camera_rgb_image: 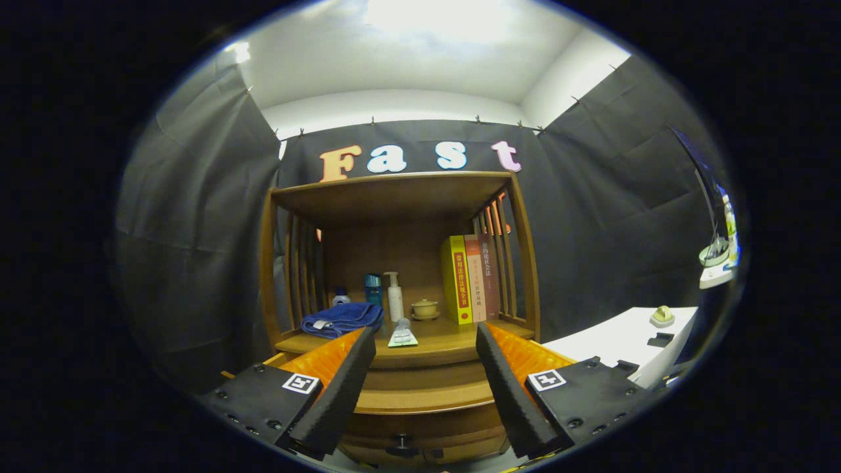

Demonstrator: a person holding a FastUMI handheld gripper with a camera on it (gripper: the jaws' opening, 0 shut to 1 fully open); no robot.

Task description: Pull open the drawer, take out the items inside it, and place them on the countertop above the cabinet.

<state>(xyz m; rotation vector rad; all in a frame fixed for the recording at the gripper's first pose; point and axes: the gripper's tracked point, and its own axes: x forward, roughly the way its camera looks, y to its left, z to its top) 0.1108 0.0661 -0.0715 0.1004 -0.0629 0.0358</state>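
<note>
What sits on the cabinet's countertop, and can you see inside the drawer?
Blue towel, bottles, cup, books, tube. Drawer closed, contents hidden. Gripper open.

Cabinet [401, 315] straight ahead of you, table [624, 335] off to its right.

Your gripper [426, 343] has its fingers spread apart, and the countertop [440, 338] shows between them. On the countertop, the folded towel [343, 319] lies at the left. A tube [403, 334] lies near the front edge. Behind them stand two bottles [374, 289] and a pump bottle [394, 297]. A small lidded cup [425, 308] sits right of these. The books [470, 279] stand at the right. The drawer [420, 401] is below the countertop, with a knob [401, 443] lower down.
</note>
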